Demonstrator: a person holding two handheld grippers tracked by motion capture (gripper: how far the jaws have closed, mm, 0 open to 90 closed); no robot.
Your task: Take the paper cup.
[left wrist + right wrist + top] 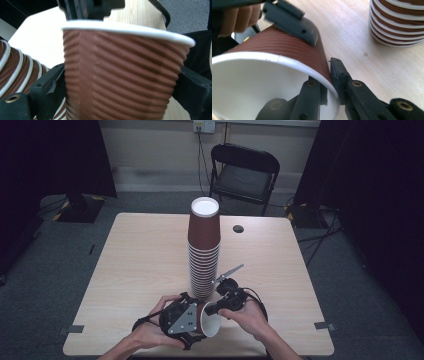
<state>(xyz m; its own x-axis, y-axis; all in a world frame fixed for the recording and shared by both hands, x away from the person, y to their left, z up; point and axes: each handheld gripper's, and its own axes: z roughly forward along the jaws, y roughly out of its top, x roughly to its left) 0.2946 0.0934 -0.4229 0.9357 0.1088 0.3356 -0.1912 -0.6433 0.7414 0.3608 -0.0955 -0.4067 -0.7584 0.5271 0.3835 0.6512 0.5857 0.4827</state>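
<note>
A brown ribbed paper cup lies on its side near the table's front edge, its white mouth facing right. My left gripper is shut on the cup, one jaw pressed against each side of its wall. My right gripper is shut on the rim of the cup. In the right gripper view, one finger is inside the mouth and the other finger is outside against the ribbed wall. A tall stack of upside-down brown cups stands just behind both grippers.
The light wooden table has a small dark hole at the back right. A black folding chair stands beyond the far edge. The base of the stack is close to the right gripper.
</note>
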